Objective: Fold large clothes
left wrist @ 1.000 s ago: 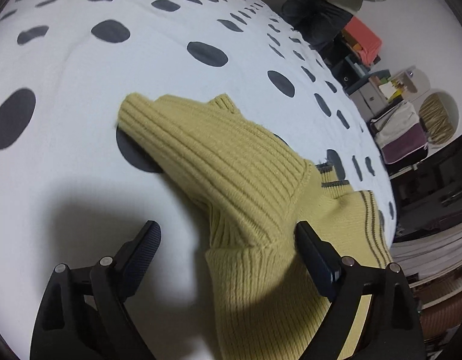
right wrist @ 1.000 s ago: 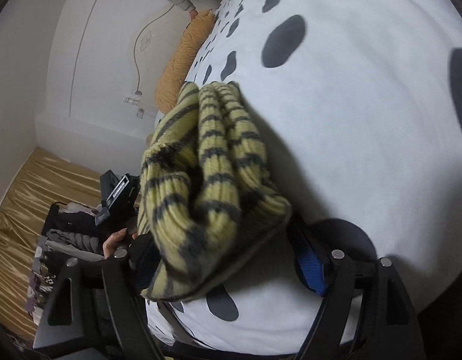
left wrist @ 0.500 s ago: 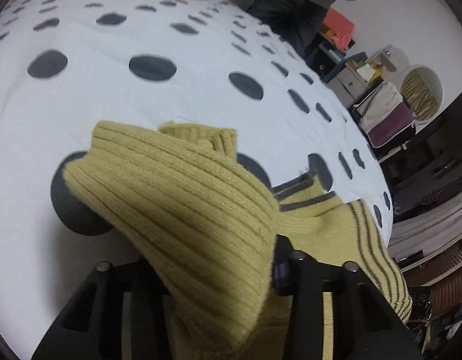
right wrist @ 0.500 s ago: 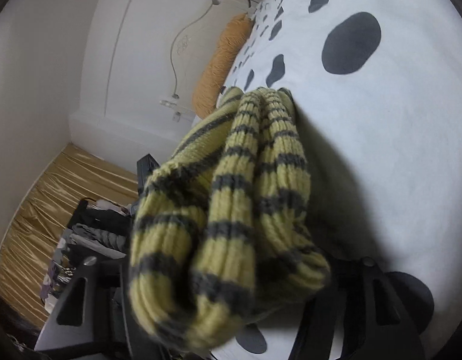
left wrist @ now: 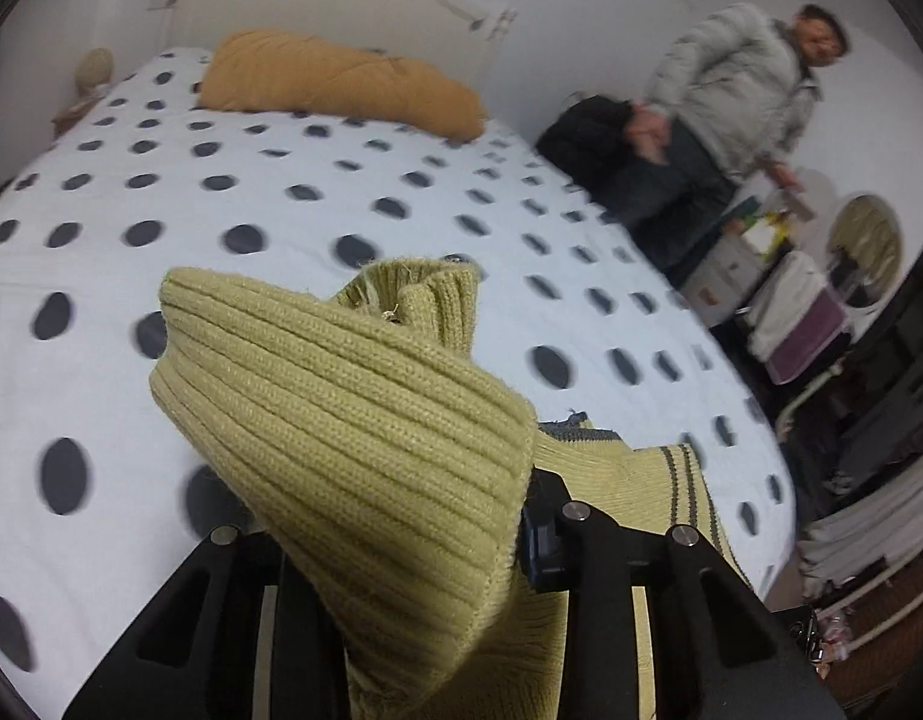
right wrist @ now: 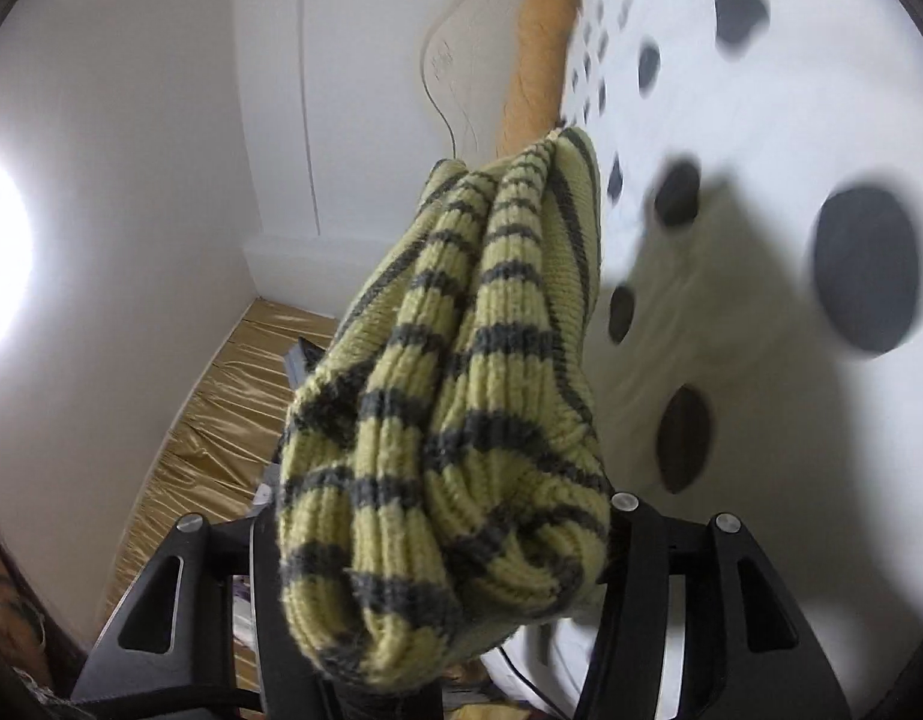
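A yellow-green knit sweater (left wrist: 365, 420) is held up over a white bed with dark dots (left wrist: 281, 204). My left gripper (left wrist: 401, 546) is shut on its plain ribbed part, which bunches over the jaws and hides the fingertips. More of the sweater with dark stripes (left wrist: 671, 492) trails down to the right onto the bed. In the right wrist view my right gripper (right wrist: 443, 546) is shut on the sweater's striped ribbed part (right wrist: 461, 408), lifted clear of the bed (right wrist: 761, 300).
An orange pillow (left wrist: 341, 84) lies at the head of the bed by the white headboard. A person in a grey jacket (left wrist: 737, 90) stands at the bed's right side. Shelves and bags (left wrist: 797, 312) crowd the right. A gold curtain (right wrist: 209, 420) hangs beside the bed.
Both grippers have closed on the sweater and lifted it off the bed. The views have tilted up toward the headboard and wall.
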A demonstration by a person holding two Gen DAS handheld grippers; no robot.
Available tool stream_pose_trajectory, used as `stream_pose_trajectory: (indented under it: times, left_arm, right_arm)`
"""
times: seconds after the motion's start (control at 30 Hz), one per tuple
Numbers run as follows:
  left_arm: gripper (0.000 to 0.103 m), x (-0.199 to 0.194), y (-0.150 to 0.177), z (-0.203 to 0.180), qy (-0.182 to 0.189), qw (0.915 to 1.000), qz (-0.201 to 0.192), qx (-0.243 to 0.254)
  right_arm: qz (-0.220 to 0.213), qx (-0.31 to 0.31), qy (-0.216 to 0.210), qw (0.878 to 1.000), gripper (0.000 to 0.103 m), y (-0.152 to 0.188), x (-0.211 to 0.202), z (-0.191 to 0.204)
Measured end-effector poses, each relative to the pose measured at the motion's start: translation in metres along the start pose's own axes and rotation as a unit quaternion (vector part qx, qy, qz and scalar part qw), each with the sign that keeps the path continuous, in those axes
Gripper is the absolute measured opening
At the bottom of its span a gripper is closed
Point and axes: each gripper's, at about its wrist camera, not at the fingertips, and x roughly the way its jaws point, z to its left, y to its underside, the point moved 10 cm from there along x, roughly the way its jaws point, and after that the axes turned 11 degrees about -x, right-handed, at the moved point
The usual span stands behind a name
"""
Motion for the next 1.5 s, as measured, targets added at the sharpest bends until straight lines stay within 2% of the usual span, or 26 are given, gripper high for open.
stream_pose_trajectory:
  times: [0.07, 0.13, 0.2, 0.23, 0.27, 0.3, 0.37, 0.5, 0.53, 0.57, 0.6, 0.67, 0.73, 0.83, 0.93, 1.0, 1.07, 1.1, 1.13, 1.17, 1.23, 1.33, 1.37, 1.4, 1.47, 1.5]
  left_arm:
    - [0.034, 0.023, -0.005, 0.025, -0.030, 0.9994, 0.017, 0.004]
    - [0.035, 0.067, 0.002, 0.057, -0.058, 0.9970, 0.051, 0.000]
    - [0.039, 0.116, 0.021, 0.092, -0.097, 0.9905, 0.097, -0.012]
    - [0.046, 0.128, 0.026, 0.100, -0.106, 0.9893, 0.100, -0.007]
    - [0.047, 0.133, 0.027, 0.101, -0.101, 0.9904, 0.094, -0.002]
    - [0.052, 0.131, 0.023, 0.102, -0.095, 0.9916, 0.088, -0.007]
    - [0.054, 0.120, 0.013, 0.105, -0.083, 0.9927, 0.083, -0.028]
    - [0.060, 0.075, -0.017, 0.115, -0.079, 0.9936, 0.055, -0.058]
    - [0.066, 0.064, -0.026, 0.117, -0.090, 0.9935, 0.039, -0.058]
    - [0.073, 0.047, -0.038, 0.123, -0.119, 0.9914, 0.010, -0.052]
    - [0.085, 0.024, -0.054, 0.131, -0.156, 0.9865, -0.028, -0.040]
    - [0.087, -0.009, -0.070, 0.138, -0.181, 0.9805, -0.062, -0.042]
    - [0.087, -0.030, -0.067, 0.134, -0.174, 0.9818, -0.054, -0.054]
    - [0.087, -0.048, -0.026, 0.100, -0.141, 0.9893, -0.032, -0.018]
    - [0.087, -0.050, 0.037, 0.071, -0.163, 0.9857, -0.021, 0.037]
    - [0.087, -0.047, 0.091, 0.061, -0.180, 0.9808, -0.003, 0.076]
    - [0.087, -0.034, 0.133, 0.054, -0.181, 0.9789, 0.012, 0.093]
    - [0.087, -0.026, 0.148, 0.054, -0.188, 0.9771, 0.019, 0.099]
    - [0.088, -0.017, 0.164, 0.057, -0.203, 0.9730, 0.028, 0.106]
    - [0.088, -0.010, 0.175, 0.058, -0.209, 0.9719, 0.023, 0.106]
    - [0.095, -0.005, 0.178, 0.066, -0.222, 0.9710, 0.006, 0.087]
    - [0.097, -0.012, 0.178, 0.079, -0.224, 0.9741, -0.002, 0.029]
    - [0.097, -0.023, 0.178, 0.080, -0.234, 0.9720, -0.010, 0.019]
    - [0.097, -0.034, 0.176, 0.080, -0.248, 0.9684, -0.017, 0.019]
    - [0.096, -0.058, 0.179, 0.074, -0.284, 0.9582, -0.032, 0.018]
    - [0.097, -0.067, 0.182, 0.071, -0.294, 0.9552, -0.034, 0.012]
  right_arm:
    - [0.007, 0.010, 0.013, 1.000, 0.055, 0.007, 0.019, -0.020]
    - [0.023, -0.004, 0.061, 0.998, 0.055, 0.015, 0.034, -0.047]
    - [0.045, -0.022, 0.111, 0.993, 0.053, 0.022, 0.043, -0.073]
    - [0.044, -0.036, 0.115, 0.992, 0.054, 0.022, 0.042, -0.072]
    - [0.054, -0.062, 0.125, 0.989, 0.055, 0.023, 0.043, -0.064]
    - [0.071, -0.083, 0.145, 0.983, 0.056, 0.026, 0.044, -0.061]
    - [0.099, -0.100, 0.181, 0.973, 0.057, 0.032, 0.041, -0.060]
    - [0.105, -0.100, 0.254, 0.956, 0.061, 0.024, 0.010, -0.048]
    - [0.092, -0.118, 0.286, 0.947, 0.063, 0.017, -0.006, -0.040]
    - [0.079, -0.139, 0.315, 0.936, 0.064, 0.011, -0.020, -0.032]
    - [0.067, -0.157, 0.331, 0.928, 0.064, 0.002, -0.030, -0.024]
    - [0.041, -0.208, 0.350, 0.912, 0.071, -0.016, -0.045, 0.002]
    - [0.053, -0.246, 0.344, 0.905, 0.073, -0.030, -0.035, 0.022]
    - [0.126, -0.272, 0.307, 0.903, 0.073, -0.031, 0.022, 0.036]
    - [0.191, -0.273, 0.302, 0.893, 0.071, -0.015, 0.066, 0.029]
    - [0.227, -0.283, 0.331, 0.871, 0.071, 0.007, 0.080, 0.014]
    - [0.250, -0.305, 0.377, 0.838, 0.067, 0.022, 0.075, -0.011]
    - [0.259, -0.319, 0.408, 0.815, 0.056, 0.026, 0.062, -0.025]
    - [0.264, -0.328, 0.438, 0.794, 0.049, 0.025, 0.051, -0.041]
    - [0.263, -0.328, 0.440, 0.793, 0.049, 0.024, 0.045, -0.051]
    - [0.258, -0.321, 0.434, 0.801, 0.049, 0.020, 0.042, -0.055]
    - [0.248, -0.328, 0.453, 0.791, 0.049, 0.017, 0.046, -0.037]
    - [0.243, -0.333, 0.461, 0.786, 0.050, 0.018, 0.044, -0.026]
    - [0.240, -0.341, 0.470, 0.778, 0.053, 0.023, 0.042, -0.015]
    - [0.240, -0.353, 0.488, 0.762, 0.069, 0.034, 0.038, 0.006]
    - [0.239, -0.358, 0.496, 0.754, 0.082, 0.039, 0.038, 0.014]
